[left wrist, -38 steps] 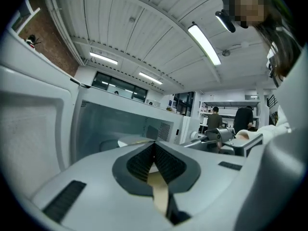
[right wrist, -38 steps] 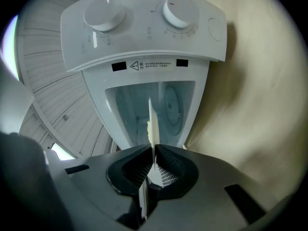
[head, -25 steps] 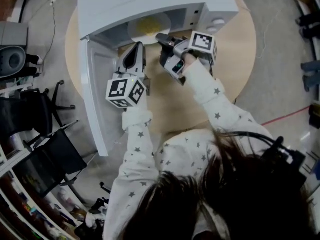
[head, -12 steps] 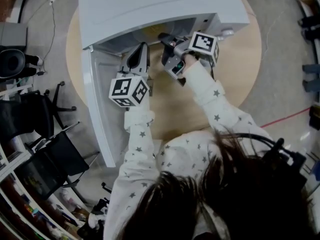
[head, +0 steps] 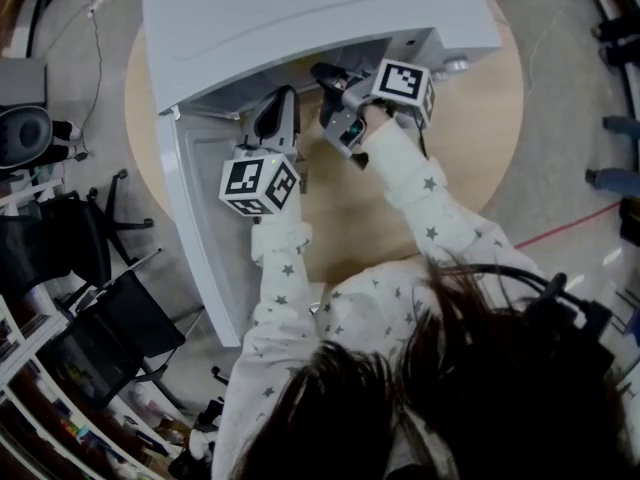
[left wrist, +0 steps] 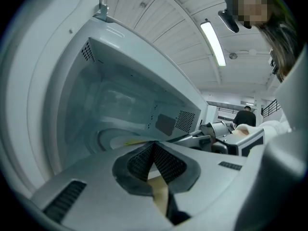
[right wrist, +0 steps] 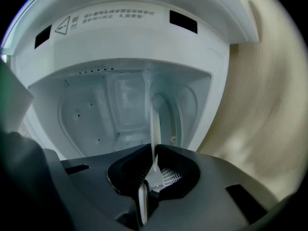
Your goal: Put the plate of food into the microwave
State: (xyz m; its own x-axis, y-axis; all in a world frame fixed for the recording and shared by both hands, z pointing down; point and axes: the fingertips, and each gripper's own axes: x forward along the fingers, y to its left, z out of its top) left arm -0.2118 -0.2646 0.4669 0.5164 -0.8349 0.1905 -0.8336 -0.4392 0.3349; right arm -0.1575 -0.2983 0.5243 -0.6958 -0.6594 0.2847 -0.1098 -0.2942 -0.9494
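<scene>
The white microwave [head: 300, 18] stands on a round wooden table [head: 470, 128], its door [head: 200, 228] swung open to the left. My right gripper [head: 325, 71] reaches into the opening, shut on the rim of the white plate [right wrist: 155, 124], which shows edge-on between its jaws [right wrist: 155, 150]. In the head view the microwave's top hides the plate. In the left gripper view a pale disc with a yellow trace [left wrist: 126, 139] lies on the cavity floor. My left gripper [head: 283, 98] is at the opening's left side, its jaws [left wrist: 153, 147] shut on nothing.
The open door juts past the table's edge on the left. Black chairs [head: 90, 268] and a speaker [head: 25, 128] stand on the floor at the left. A red cable [head: 570, 223] runs across the floor at the right.
The plate with yellow food, visible at the microwave mouth a second ago, has gone deeper and is now hidden under the microwave top. Both grippers have edged slightly toward the opening.
</scene>
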